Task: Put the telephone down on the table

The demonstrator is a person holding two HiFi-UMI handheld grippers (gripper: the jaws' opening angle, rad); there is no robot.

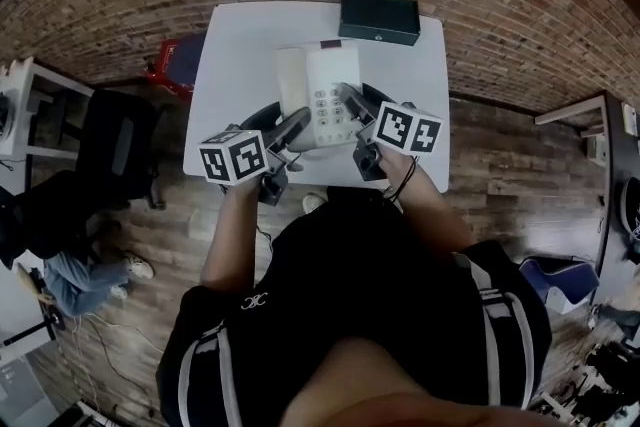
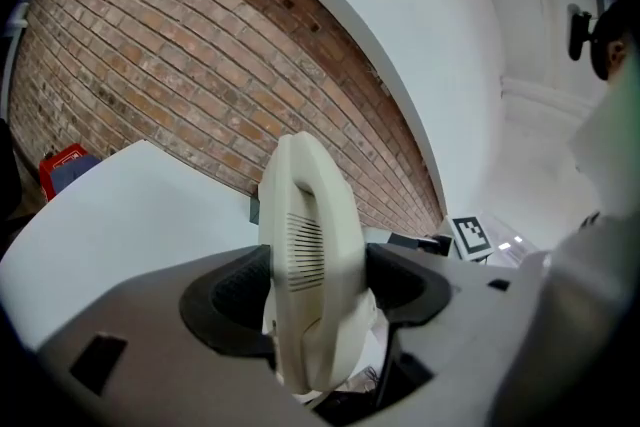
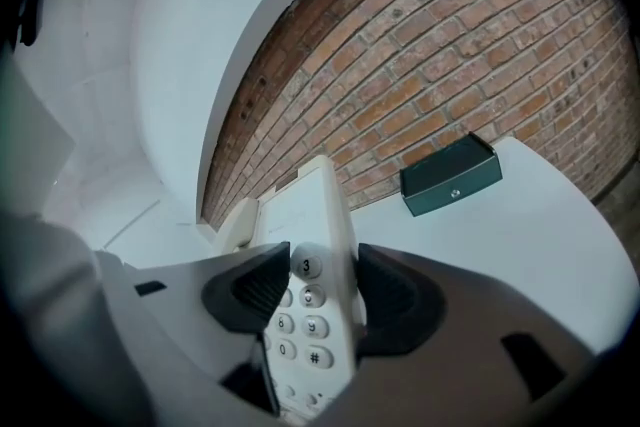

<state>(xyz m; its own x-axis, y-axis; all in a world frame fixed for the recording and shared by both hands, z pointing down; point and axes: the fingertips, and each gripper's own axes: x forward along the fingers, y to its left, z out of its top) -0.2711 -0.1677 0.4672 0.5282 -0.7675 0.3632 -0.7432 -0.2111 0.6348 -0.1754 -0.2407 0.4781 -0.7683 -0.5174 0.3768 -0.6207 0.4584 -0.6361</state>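
Observation:
A white telephone [image 1: 320,93] with a handset on its left and a keypad on its right is over the near half of the white table [image 1: 240,45]. My left gripper [image 1: 293,127] is shut on its handset side [image 2: 305,255]. My right gripper [image 1: 350,101] is shut on the keypad side [image 3: 315,300], with the number keys showing between its jaws. Both grippers hold it from the near edge. I cannot tell whether the telephone's underside touches the tabletop.
A black box [image 1: 378,17] lies at the table's far right corner, also seen in the right gripper view as the black box [image 3: 450,175]. A red object [image 1: 175,60] sits on the floor left of the table, near a dark chair [image 1: 115,145]. A brick wall stands behind.

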